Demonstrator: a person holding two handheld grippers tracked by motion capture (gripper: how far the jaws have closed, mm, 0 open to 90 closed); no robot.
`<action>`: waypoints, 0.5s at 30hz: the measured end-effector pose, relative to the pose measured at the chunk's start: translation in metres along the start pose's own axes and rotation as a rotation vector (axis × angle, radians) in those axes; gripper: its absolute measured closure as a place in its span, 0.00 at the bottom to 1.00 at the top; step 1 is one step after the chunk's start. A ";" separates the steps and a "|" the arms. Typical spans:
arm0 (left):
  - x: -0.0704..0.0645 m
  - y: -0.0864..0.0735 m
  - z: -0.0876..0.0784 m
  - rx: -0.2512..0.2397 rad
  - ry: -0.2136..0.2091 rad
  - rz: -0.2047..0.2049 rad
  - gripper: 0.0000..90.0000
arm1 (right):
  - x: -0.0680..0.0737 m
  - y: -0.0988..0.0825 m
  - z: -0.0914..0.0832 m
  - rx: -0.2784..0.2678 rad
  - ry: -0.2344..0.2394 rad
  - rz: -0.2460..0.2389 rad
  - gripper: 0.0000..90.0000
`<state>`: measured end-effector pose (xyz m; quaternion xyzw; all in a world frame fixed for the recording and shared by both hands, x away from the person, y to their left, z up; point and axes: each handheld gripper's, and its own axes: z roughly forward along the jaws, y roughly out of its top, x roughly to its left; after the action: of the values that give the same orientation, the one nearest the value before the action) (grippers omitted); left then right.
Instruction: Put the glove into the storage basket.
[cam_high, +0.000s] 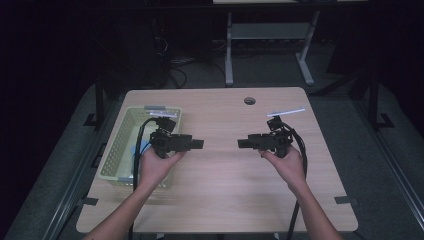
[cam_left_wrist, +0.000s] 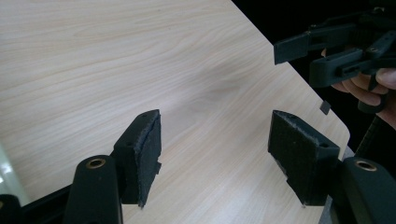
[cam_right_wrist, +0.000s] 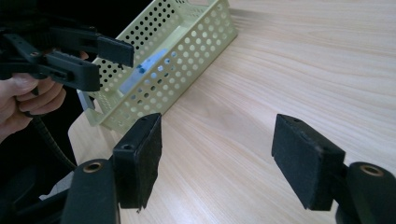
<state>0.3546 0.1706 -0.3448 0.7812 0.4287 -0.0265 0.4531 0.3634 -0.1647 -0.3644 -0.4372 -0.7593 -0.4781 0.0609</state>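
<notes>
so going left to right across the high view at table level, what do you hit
basket → left gripper → bare tabletop → right gripper

Overall light: dim room, and the table is the one lit patch in the high view, its surroundings falling into near black.
Source: seems to come from above; a pale sheen sits on the wood between the two hands.
Shadows: soft and faint, a grey smudge on the wood grain in the left gripper view.
Glare: mild, a white strip near the far right edge shines brightest.
Sharpness: high view is soft and grainy; both gripper views are crisper on the wood.
Focus: the basket reads clearly, its perforations distinct; the background beyond the table edge is pure black.
</notes>
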 end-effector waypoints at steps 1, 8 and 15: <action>-0.001 0.000 0.002 0.000 0.000 0.000 0.38 | -0.001 0.000 -0.001 -0.001 -0.003 0.003 0.37; -0.007 -0.002 0.009 0.004 -0.017 0.002 0.38 | -0.007 -0.005 -0.010 -0.008 -0.023 0.012 0.36; -0.015 -0.005 0.017 0.014 -0.035 0.013 0.38 | -0.015 -0.013 -0.018 -0.008 -0.039 0.024 0.36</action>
<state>0.3474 0.1497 -0.3523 0.7866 0.4151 -0.0404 0.4553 0.3575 -0.1897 -0.3714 -0.4559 -0.7532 -0.4716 0.0502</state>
